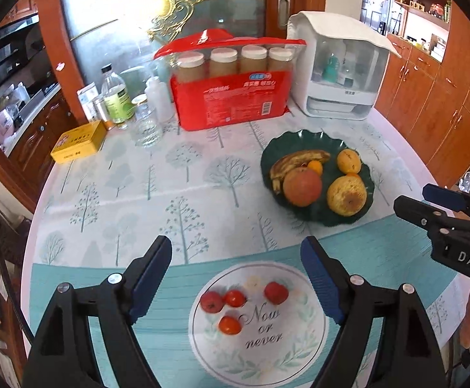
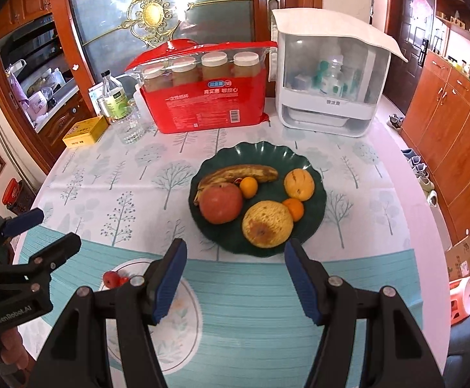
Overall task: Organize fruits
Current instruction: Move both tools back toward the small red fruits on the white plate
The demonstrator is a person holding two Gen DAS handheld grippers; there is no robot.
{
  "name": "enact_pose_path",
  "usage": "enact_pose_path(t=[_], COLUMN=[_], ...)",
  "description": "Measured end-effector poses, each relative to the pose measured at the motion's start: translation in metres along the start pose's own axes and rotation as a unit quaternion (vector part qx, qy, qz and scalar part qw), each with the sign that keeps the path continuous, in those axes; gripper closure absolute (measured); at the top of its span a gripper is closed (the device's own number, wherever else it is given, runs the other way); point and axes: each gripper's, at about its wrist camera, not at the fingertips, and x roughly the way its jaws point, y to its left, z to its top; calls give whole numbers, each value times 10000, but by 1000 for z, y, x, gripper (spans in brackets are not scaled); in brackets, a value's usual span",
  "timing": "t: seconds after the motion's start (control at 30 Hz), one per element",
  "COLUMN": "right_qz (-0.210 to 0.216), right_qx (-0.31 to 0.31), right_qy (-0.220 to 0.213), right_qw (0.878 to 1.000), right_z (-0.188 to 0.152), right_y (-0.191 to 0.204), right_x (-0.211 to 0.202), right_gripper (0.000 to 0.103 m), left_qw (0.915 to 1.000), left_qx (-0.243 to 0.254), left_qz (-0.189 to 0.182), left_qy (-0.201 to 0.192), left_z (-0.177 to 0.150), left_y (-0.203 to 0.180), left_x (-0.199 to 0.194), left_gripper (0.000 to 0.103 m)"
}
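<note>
Roughly, by item
Left gripper point(image 1: 236, 260): jaws spread wide and holding nothing, hovering above the near edge of the table with the loose red fruits framed between its fingers, which reads as lining up for a pick
Right gripper point(image 2: 235, 260): jaws likewise wide and empty, aimed at the near rim of the green plate point(image 2: 315, 168), probably waiting its turn or ready to steady the plate
Small red fruits point(image 1: 235, 304): four of them lie apart from the rest on the printed white circle of the tablecloth point(image 1: 138, 177), close together but off the plate; they look like the pieces left to gather
Plate contents: a browned banana point(image 2: 238, 174), a red apple point(image 2: 221, 203), a large blemished yellow fruit point(image 2: 267, 224), a smaller yellow one point(image 2: 298, 184) and two small oranges point(image 2: 248, 187) already sit together, so the plate appears to be the collecting place
Free room on the plate: some bare green shows along the right and far side, likely enough for the small fruits
Background: a red pack of jars point(image 1: 231, 97), a white cabinet point(image 1: 338, 74) and a yellow box point(image 1: 79, 142) stand at the far edge, well apart from the work
Handling judgement: the red fruits are round and small, so they may roll if nudged; a centred, gentle close seems wise
</note>
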Motion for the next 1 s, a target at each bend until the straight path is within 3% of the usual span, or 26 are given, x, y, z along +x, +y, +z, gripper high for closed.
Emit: enact_pose_path(t=[0.33, 0.83, 1.0], right_qz=[19, 420, 497], right_qx=[205, -166, -427], right_qy=[260, 848, 915], right_qw=[9994, 9954, 9936], right_z=[-37, -92, -100], right_y=[19, 59, 72], right_x=[20, 72, 88], right_gripper=[40, 40, 41], left_qw=[9989, 9911, 9870], left_qx=[-272, -831, -970], left_qz=[144, -271, -574], left_qy=[364, 1006, 1149], left_z=[-45, -108, -119], left_y=[32, 54, 51], left_x=[24, 80, 95], left_gripper=[22, 22, 37])
